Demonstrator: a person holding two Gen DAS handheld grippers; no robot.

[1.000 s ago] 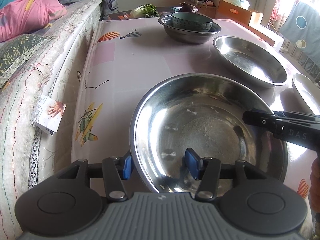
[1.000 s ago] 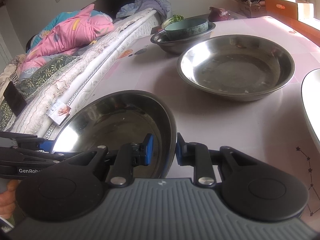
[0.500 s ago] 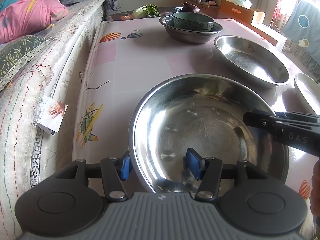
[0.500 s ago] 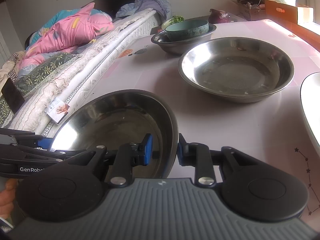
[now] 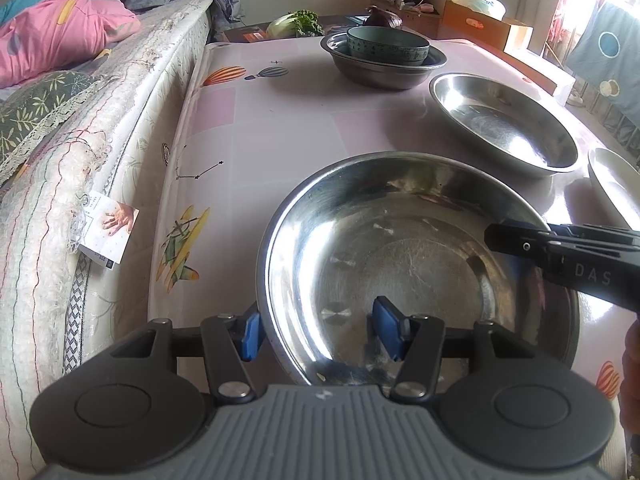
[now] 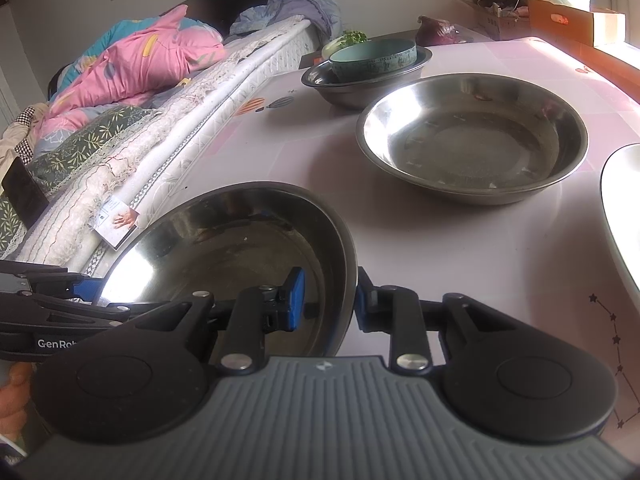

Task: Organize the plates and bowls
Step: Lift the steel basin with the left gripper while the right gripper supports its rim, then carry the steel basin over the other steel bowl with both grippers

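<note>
A wide steel plate (image 5: 420,248) rests near the front of the pink table (image 5: 280,128). My left gripper (image 5: 320,332) is open and straddles its near-left rim, one blue pad outside and one well inside. In the right wrist view the same plate (image 6: 240,232) has its right rim between the pads of my right gripper (image 6: 326,300), which stands narrowly open with a gap at the inner pad. A second steel plate (image 6: 472,140) lies further back. Behind it a teal bowl (image 6: 376,60) sits in a steel bowl (image 6: 360,88). The edge of a white plate (image 6: 620,208) shows at the right.
A mattress (image 5: 80,140) with bedding runs along the table's left side, a paper tag (image 5: 108,236) hanging from it. Cardboard boxes (image 5: 480,28) and vegetables (image 5: 296,24) stand beyond the far edge. A hand (image 6: 16,396) shows at the lower left.
The jaws of both grippers have parted a little around the near plate's rim. Plate and hands stay where they were.
</note>
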